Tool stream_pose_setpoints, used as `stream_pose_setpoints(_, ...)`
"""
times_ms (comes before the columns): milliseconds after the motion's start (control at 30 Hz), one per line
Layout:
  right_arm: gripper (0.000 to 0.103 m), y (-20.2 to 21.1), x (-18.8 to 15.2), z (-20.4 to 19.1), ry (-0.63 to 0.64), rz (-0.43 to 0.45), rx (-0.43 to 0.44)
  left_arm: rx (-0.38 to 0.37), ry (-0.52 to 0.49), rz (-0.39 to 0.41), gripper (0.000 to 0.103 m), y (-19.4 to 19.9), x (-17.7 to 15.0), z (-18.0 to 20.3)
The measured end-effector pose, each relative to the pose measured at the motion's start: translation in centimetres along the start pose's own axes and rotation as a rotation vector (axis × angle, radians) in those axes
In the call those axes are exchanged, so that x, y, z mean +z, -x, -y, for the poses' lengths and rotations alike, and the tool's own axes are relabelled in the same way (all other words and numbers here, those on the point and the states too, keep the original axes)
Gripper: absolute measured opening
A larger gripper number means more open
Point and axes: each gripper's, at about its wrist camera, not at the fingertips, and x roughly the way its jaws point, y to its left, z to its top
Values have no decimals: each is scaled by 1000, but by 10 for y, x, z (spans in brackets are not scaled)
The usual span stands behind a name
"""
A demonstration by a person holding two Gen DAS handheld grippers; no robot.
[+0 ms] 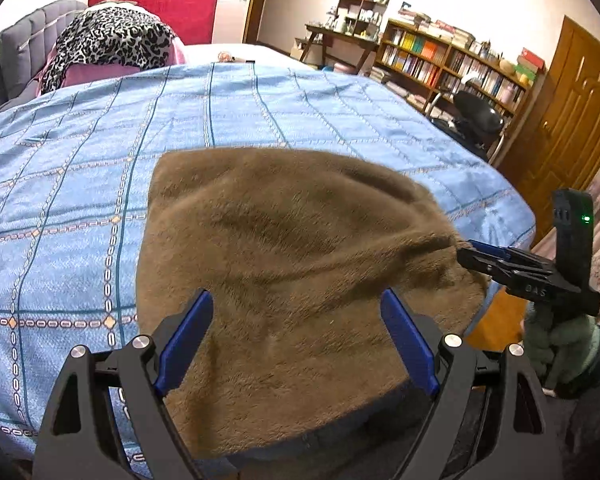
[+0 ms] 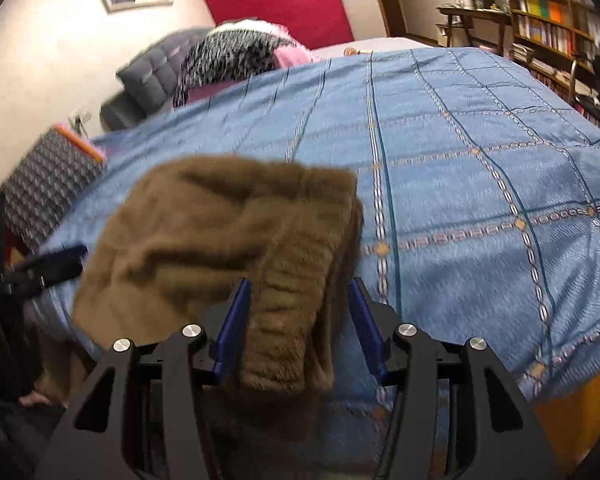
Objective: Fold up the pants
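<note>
On the blue bedspread (image 1: 260, 112), near its edge, soft fleecy pants (image 1: 284, 248) are seen bunched, right tool (image 2: 298, 328) parted around the ribbed hem, left tool (image 1: 296, 340) parted above; edges judged best gripped.

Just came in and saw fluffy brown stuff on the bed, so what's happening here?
A person with a gripper in each hand is folding brown fleece pants on the blue plaid bedspread. The right gripper appears to meet the bunched right edge. The left gripper is open above the near part, which hangs over the bed's edge.
</note>
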Motion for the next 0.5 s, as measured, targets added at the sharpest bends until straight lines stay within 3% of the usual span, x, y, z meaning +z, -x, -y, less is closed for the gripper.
stream_pose_setpoints(100,52,-2,-8,2,3,-10,4,19,-19,-33,85,-13,-11,-1)
stream_pose_setpoints(233,63,-15,-10,12,-37,-31,27,62,-53,-22,85,-24,-22,-4)
stream_pose_setpoints(367,64,-13,-7,18,-81,-38,56,34,-21,-14,85,-17,-18,-9)
stream_pose_setpoints(500,64,-6,3,31,-184,-29,142,35,24,23,86,-2,-5,-19)
